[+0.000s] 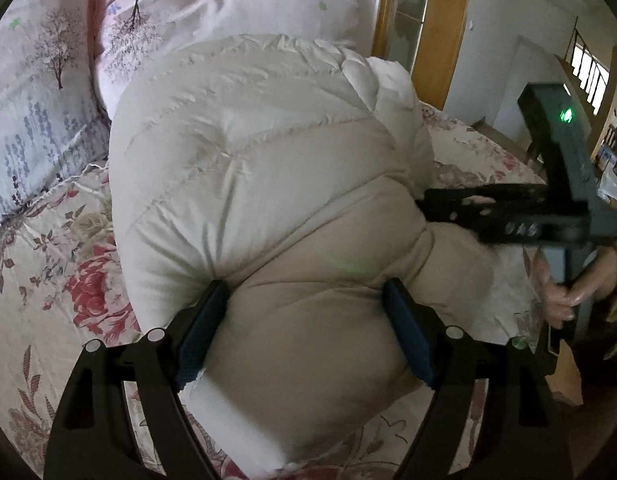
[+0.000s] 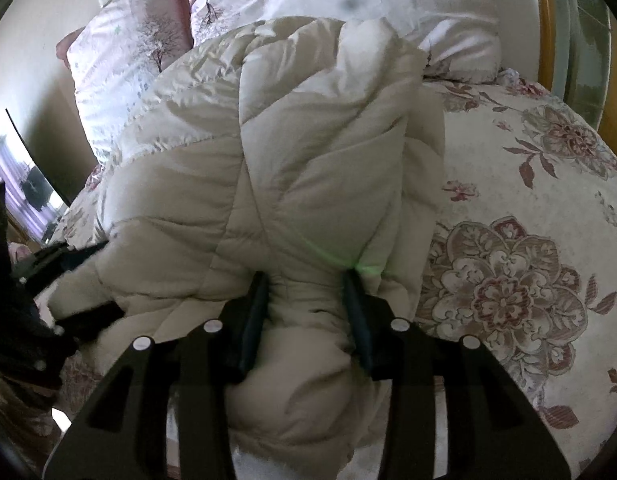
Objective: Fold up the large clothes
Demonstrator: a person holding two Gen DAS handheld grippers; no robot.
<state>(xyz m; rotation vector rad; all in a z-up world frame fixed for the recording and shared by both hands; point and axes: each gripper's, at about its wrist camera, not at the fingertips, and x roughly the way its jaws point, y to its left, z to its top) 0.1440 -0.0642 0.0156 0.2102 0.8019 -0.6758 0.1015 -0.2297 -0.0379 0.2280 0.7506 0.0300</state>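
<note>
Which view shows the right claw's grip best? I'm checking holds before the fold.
The right wrist view: the right claw pinches a bunched fold of the beige puffer coat between both pads. The left wrist view shows it only side-on at the coat's right edge, pads hidden.

The left hand-held gripper has its two blue pads set wide on either side of a thick fold of the beige padded coat, pressing into it. Beyond it the coat bulges across the flowered bed, with pink pillows behind. Off to its right, the right hand-held gripper bites the coat's edge, a hand on its handle.
</note>
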